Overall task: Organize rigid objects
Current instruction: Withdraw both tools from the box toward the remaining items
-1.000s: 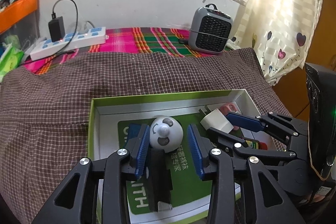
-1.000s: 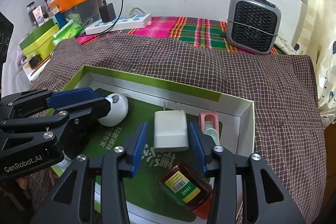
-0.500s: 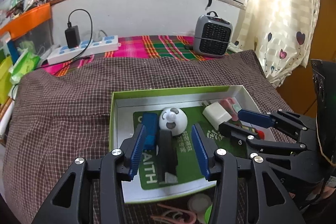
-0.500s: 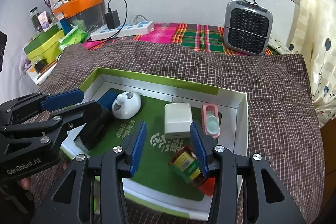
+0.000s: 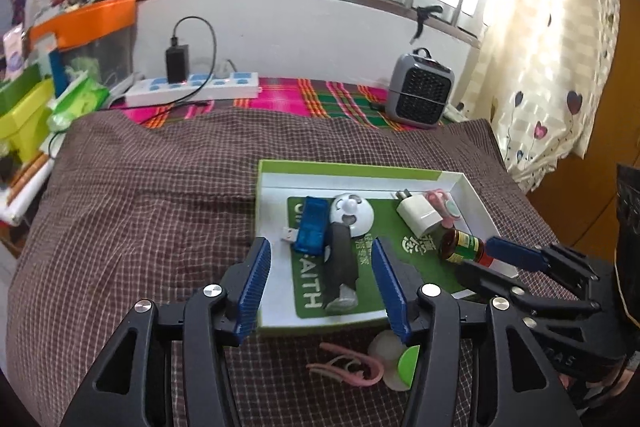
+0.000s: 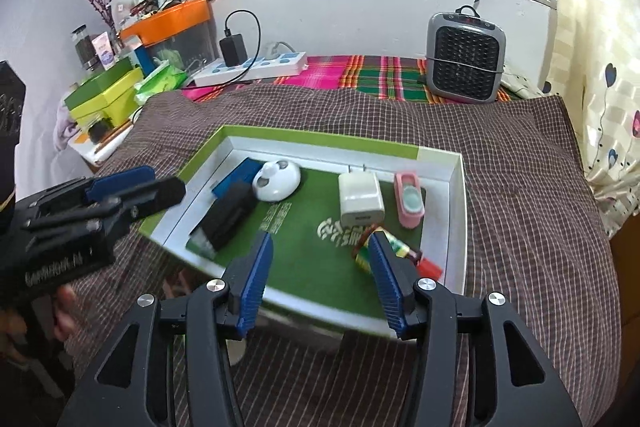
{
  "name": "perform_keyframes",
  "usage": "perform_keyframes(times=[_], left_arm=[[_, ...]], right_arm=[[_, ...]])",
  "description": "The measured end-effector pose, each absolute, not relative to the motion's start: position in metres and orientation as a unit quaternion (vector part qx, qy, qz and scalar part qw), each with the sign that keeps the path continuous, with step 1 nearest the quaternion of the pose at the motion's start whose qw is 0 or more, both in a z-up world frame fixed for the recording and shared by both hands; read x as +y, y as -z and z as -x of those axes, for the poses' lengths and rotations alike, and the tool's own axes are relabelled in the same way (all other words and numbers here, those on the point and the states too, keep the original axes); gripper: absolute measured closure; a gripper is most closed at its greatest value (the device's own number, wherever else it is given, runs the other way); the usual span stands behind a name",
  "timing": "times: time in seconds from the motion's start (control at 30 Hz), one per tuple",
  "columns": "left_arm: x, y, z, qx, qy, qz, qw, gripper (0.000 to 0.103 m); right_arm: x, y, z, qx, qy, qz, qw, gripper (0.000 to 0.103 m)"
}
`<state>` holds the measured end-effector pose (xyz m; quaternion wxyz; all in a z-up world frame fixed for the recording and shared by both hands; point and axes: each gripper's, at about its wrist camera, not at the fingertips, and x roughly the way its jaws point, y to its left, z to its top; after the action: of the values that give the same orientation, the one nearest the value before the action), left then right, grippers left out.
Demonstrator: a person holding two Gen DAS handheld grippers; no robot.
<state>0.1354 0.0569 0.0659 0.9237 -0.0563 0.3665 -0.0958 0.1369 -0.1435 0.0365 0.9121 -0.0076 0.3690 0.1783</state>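
A shallow green-and-white box (image 5: 356, 171) (image 6: 440, 157) lies on the checked brown cloth. In it are a blue USB device (image 5: 310, 229) (image 6: 236, 173), a white round toy (image 5: 351, 215) (image 6: 277, 179), a black bar-shaped object (image 5: 340, 267) (image 6: 226, 215), a white charger plug (image 5: 418, 213) (image 6: 360, 203), a pink case (image 5: 444, 203) (image 6: 409, 199) and a small brown bottle (image 5: 460, 247) (image 6: 400, 253). My left gripper (image 5: 322, 291) is open and empty above the box's near edge. My right gripper (image 6: 320, 283) is open and empty above the box's near edge, beside the bottle.
A pink clip (image 5: 348, 367) and a white-green round item (image 5: 394, 359) lie on the cloth in front of the box. A grey heater (image 6: 464, 61), a power strip with black adapter (image 6: 256, 63) and green and orange boxes (image 6: 108, 95) stand behind and left.
Both grippers have pulled back and up from the box and opened wider. The white toy and the charger plug, earlier between the fingers, now lie free in the box.
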Motion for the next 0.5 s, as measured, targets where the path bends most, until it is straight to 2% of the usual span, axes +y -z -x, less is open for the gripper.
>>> perform_keyframes(times=[0.5], left_arm=[[0.088,-0.042,-0.099,0.381,0.085,0.105,0.915,0.051]], right_arm=[[-0.116,-0.02,-0.086,0.375,-0.24,0.024,0.895,0.05]])
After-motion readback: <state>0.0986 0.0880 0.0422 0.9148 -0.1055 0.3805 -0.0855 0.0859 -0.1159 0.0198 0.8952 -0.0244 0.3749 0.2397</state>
